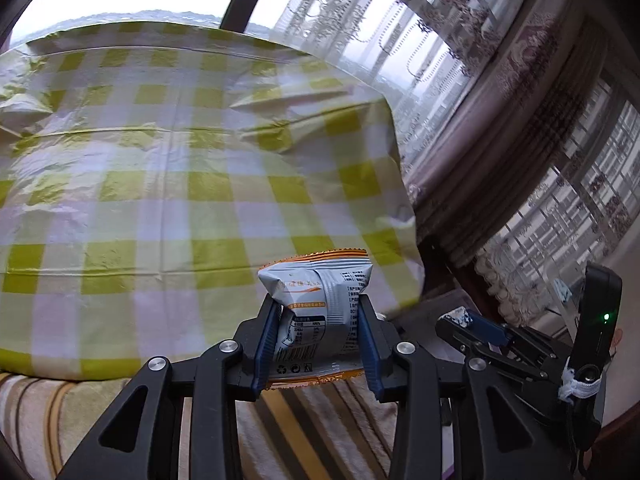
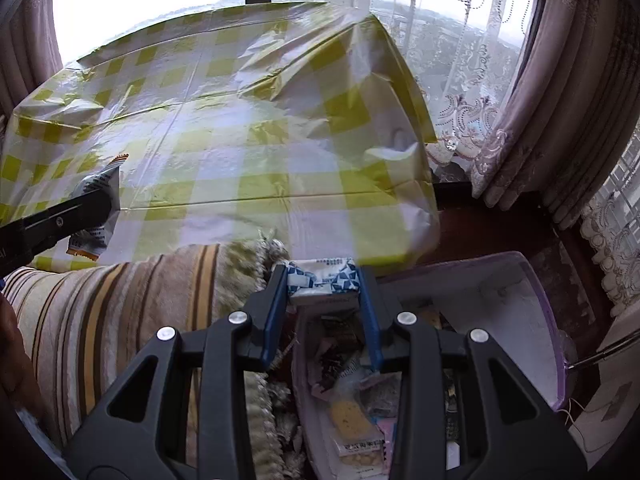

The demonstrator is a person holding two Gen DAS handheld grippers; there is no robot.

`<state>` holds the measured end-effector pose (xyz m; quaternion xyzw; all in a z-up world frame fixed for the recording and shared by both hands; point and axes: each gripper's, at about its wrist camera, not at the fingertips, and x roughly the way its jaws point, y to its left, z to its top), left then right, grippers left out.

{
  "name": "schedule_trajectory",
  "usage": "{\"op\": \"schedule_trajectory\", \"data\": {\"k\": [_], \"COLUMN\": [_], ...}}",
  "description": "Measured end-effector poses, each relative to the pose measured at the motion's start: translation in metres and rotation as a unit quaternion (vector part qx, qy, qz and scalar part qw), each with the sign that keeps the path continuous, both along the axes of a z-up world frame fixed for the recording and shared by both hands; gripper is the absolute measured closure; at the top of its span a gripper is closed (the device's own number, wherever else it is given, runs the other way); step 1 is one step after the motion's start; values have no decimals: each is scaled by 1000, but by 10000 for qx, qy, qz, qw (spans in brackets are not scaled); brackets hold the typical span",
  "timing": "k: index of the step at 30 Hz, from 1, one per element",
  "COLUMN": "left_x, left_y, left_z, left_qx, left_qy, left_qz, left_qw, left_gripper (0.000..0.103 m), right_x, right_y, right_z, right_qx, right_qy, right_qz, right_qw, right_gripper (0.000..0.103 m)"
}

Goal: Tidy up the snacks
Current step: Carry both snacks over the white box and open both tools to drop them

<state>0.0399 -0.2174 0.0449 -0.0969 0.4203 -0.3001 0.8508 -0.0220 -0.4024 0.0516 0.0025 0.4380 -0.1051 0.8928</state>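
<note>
Left gripper (image 1: 320,332) pinches a grey snack packet (image 1: 318,300); right gripper (image 2: 324,304) pinches a blue-white packet (image 2: 322,278). Keep both grips firm; lower each packet squarely over the lilac bin (image 2: 532,320) before releasing.

Backlit window (image 2: 160,8) glare, motion blur, fisheye edges

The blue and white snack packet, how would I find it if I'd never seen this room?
Find the big table with the yellow checked cloth, then the pale purple bin of snacks beside its near corner. Above that bin the right gripper pinches the blue and white packet. The left gripper holds a silver packet with orange edges instead.
</note>
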Motion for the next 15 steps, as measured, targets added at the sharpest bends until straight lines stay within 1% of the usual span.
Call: {"op": "schedule_trajectory", "data": {"k": [3,9,15], "left_x": [-13,-34,-52], "left_y": [-21,-56,-86], "left_z": [-4,-11,-21], "left_qx": [-70,5,137], "left_qy": [167,402,545], "left_qz": [-392,-828,-1311], "left_qw": [9991,9958,9898], "left_gripper": [65,65,64], "right_x": [-19,-53,-73], "right_y": [-14,-35,-49], "right_z": [6,10,9], "right_qx": [-78,-118,-151], "right_qy": [-56,-153,-164], "right_qz": [-264,-653,-913], "right_qw": [9996,9977,9956], "right_gripper": [65,65,64]}}
